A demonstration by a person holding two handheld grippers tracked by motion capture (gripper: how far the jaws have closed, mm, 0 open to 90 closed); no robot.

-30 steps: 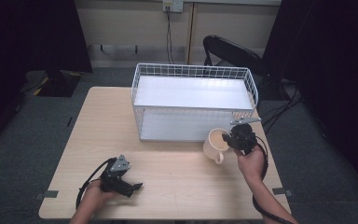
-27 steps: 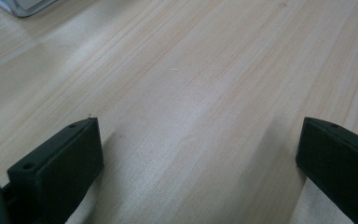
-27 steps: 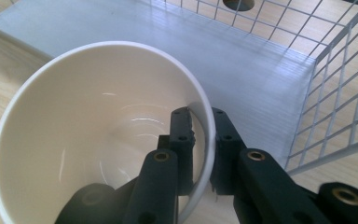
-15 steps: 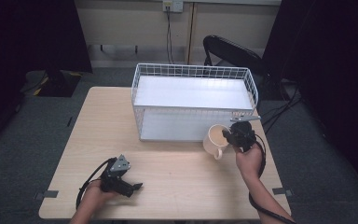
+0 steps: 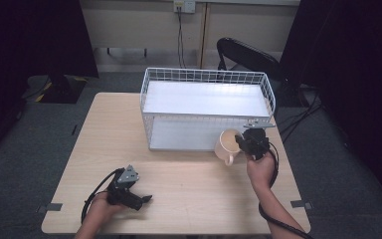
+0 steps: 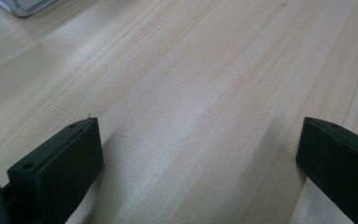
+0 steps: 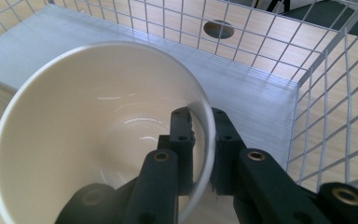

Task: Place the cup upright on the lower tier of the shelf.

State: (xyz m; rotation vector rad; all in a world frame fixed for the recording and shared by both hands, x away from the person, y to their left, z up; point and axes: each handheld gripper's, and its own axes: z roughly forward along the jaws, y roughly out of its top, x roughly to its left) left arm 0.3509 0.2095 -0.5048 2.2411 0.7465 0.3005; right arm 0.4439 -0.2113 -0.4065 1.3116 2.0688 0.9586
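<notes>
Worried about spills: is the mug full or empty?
Empty: the right gripper view shows the mug with a bare cream inside down to the bottom.

left hand-held gripper (image 5: 142, 200) jaws wide apart, right hand-held gripper (image 5: 242, 143) clamped

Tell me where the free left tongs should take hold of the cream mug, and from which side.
Probably the handle side. The mug hangs before the wire rack, its handle facing the person, unobstructed. The right tongs already pinch the rim, one jaw inside, one outside. The open left tongs could come from the table's near side and clamp the near rim beside the handle.
</notes>
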